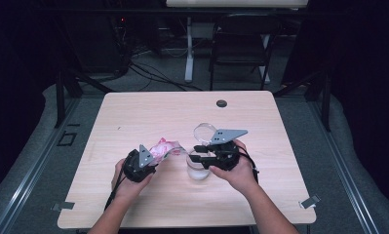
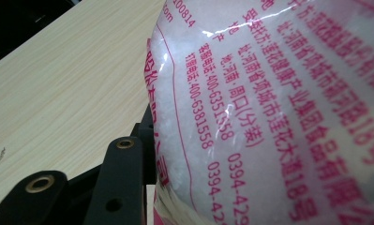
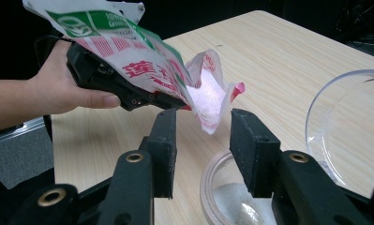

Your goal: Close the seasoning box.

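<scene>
bag [image 3: 142, 61]: clamped in the left gripper [image 1: 142, 166], tipped so its torn mouth hangs over the jar [image 1: 199, 168], ready to pour
right gripper [image 3: 201, 140]: jaws apart, empty, hovering just above the jar rim
lid [image 1: 205, 130]: parked behind on the table [image 1: 148, 107], out of the way

The bag [image 2: 278, 108] is glossy clear plastic film printed in pink, full of white grains. The jar [image 3: 231, 197] is smooth clear plastic; the desk [image 1: 148, 112] is matt pale wood-grain, and the fingers [image 3: 255, 145] are rough black foam
</scene>
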A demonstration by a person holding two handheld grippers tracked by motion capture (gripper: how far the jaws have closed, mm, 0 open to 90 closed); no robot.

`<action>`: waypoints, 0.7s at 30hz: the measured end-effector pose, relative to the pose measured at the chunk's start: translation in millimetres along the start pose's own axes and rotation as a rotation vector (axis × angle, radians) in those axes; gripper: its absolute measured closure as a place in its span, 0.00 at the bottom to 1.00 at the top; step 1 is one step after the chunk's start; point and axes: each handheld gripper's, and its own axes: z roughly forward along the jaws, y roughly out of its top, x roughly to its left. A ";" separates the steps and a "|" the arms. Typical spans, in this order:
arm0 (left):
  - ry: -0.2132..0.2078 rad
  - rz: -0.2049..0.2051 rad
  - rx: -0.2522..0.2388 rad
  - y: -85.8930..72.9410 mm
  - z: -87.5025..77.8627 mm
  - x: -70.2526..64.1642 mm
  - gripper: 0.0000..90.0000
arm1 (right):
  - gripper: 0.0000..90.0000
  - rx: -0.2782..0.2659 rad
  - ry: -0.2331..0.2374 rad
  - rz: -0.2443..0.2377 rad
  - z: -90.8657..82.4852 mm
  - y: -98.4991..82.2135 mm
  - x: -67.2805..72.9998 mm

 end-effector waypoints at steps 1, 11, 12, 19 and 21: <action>0.000 0.006 0.001 0.6 -0.5 -1.1 0.67 | 0.69 -0.001 0.001 -0.001 -0.4 0.2 0.3; 0.015 0.070 0.009 19.1 -2.8 -7.5 0.67 | 0.68 -0.025 0.009 0.002 -7.7 3.6 -0.2; 0.013 0.073 0.008 21.4 -2.5 -7.5 0.67 | 0.68 -0.025 0.006 -0.002 -8.5 4.0 -0.1; 0.023 0.118 0.005 42.3 -2.7 -7.6 0.67 | 0.65 -0.038 -0.001 -0.014 -13.3 6.1 -1.2; 0.023 0.137 0.004 46.6 -2.7 -8.8 0.67 | 0.64 -0.042 -0.017 -0.032 -14.8 6.6 -0.4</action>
